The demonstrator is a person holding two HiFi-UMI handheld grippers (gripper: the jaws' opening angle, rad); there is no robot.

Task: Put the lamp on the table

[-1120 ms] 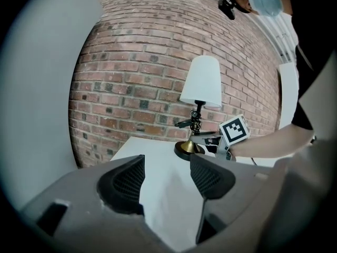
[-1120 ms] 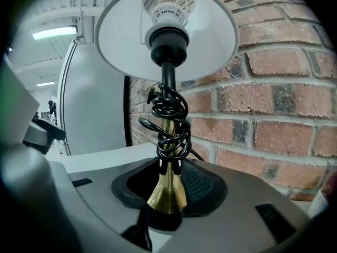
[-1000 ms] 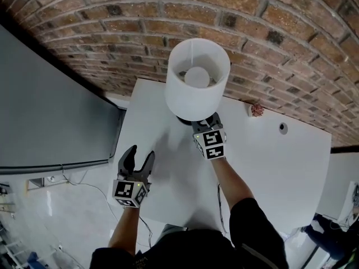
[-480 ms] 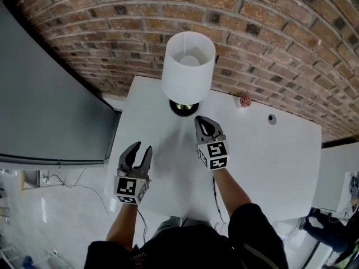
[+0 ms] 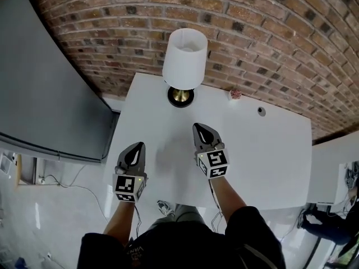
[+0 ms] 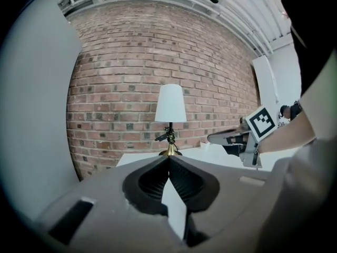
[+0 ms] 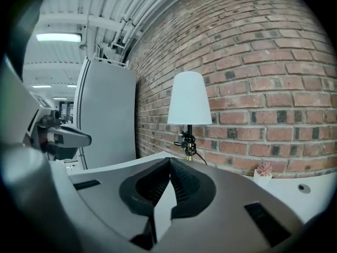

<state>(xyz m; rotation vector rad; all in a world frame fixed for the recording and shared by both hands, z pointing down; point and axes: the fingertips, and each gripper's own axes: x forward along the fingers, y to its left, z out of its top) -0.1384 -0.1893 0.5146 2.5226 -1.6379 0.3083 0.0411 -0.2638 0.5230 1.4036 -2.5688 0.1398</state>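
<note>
On the white table (image 5: 263, 156), lamp (image 5: 185, 60): upright at the far edge, toward the left corner, just beside the wall.
Shade (image 7: 189, 99): white, plain, tapering, open at the top.
Stem (image 7: 189, 128): thin, dark, straight.
Foot (image 5: 180, 96): round and dark, with a brass-coloured centre, flat on the tabletop.
Cord (image 7: 184, 139): black, bundled on the stem, with one strand trailing off toward 4 o'clock.
Pink plant (image 5: 235, 93): small, in a white pot, at 3 o'clock of the foot, near the wall and apart from the lamp.
Cable hole (image 5: 261, 111): round, grey-rimmed, set in the tabletop at 4 o'clock of the plant.
Ground between lamp and grippers: bare tabletop.
Right gripper (image 5: 199, 129): over the middle of the table at 6 o'clock of the lamp, pointing toward it and well apart from it; jaws together, tips meeting, nothing between them.
Left gripper (image 5: 138, 148): over the table's near left edge at 7 o'clock of the lamp; jaws have just been closing and now meet at the tips, nothing between them.
Brick wall (image 5: 269, 32): red-brown, at 12 o'clock behind the table.
Grey panel (image 5: 45, 94): tall, flat, at 9 o'clock of the table.
Floor (image 5: 73, 206): pale, with loose cables at 8 o'clock of the table.
</note>
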